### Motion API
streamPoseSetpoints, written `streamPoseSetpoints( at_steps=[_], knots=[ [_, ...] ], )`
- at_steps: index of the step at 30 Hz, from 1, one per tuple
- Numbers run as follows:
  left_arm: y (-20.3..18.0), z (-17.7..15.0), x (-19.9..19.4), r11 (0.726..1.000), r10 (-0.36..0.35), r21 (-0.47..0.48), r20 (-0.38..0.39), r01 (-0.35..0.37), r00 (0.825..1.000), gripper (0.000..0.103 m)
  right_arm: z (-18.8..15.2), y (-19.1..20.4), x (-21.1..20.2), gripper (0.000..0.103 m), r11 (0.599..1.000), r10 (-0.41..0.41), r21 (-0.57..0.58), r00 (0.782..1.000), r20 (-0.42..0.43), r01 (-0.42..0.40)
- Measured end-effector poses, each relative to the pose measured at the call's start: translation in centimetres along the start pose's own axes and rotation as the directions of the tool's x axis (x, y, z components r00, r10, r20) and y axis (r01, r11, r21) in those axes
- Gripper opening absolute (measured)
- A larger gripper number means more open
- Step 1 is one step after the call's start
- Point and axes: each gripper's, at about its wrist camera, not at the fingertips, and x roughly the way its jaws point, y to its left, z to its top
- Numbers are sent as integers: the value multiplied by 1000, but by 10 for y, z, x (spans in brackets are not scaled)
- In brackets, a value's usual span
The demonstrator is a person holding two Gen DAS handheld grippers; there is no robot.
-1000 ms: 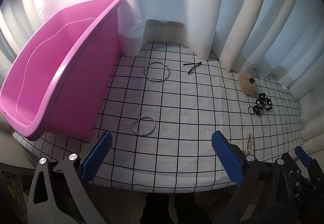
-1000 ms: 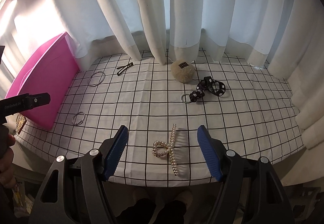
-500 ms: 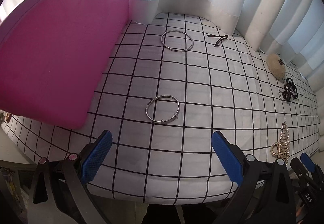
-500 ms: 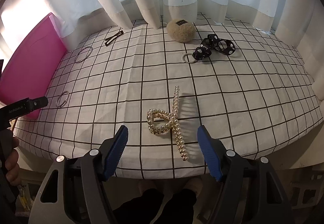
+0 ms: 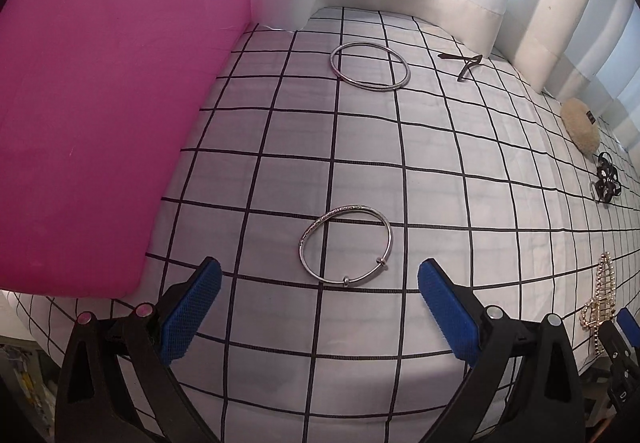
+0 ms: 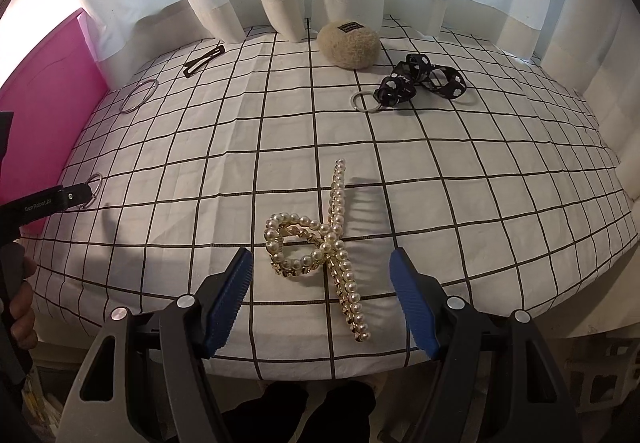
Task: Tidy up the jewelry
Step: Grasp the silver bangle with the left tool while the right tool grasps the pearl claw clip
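Observation:
My left gripper is open, hovering low over the checked cloth. A small silver bangle lies just ahead of its blue pads, untouched. A larger silver bangle lies farther back, beside the pink tub. My right gripper is open too. A pearl claw clip lies flat, its near end reaching in between the fingers without touching either pad. In the right wrist view the left gripper's black finger stands over the small bangle.
Toward the back lie a black hair clip, a beige fuzzy puff and a black patterned bow hair tie with a grey ring. White curtains hang behind the table. The table's front edge runs just under both grippers. A hand shows at the left.
Both grippers have sunk toward the table. The small bangle and the pearl clip now sit larger and closer to the fingertips. Neither gripper's opening has changed.

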Motion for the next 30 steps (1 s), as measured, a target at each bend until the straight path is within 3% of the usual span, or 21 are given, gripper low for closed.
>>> streamPoseSetpoints(
  at_steps=[5, 19, 26, 30],
  knots=[
    [-1, 2, 15, 1000, -15, 8, -6, 15, 1000, 97, -3, 3, 10, 68, 1000, -11, -17, 1000, -8, 11],
    [-5, -1, 19, 998, -9, 66, 86, 3, 996, 98, -1, 4, 30, 69, 999, -42, -30, 999, -13, 42],
    [-5, 4, 21, 999, -1, 49, 75, -3, 997, 98, 1, -1, 39, 94, 998, -59, 10, 998, 6, 59],
    [-6, 1, 21, 999, 2, 47, 97, -6, 995, 98, 1, -1, 40, 95, 998, -61, 5, 998, 16, 61]
  ],
)
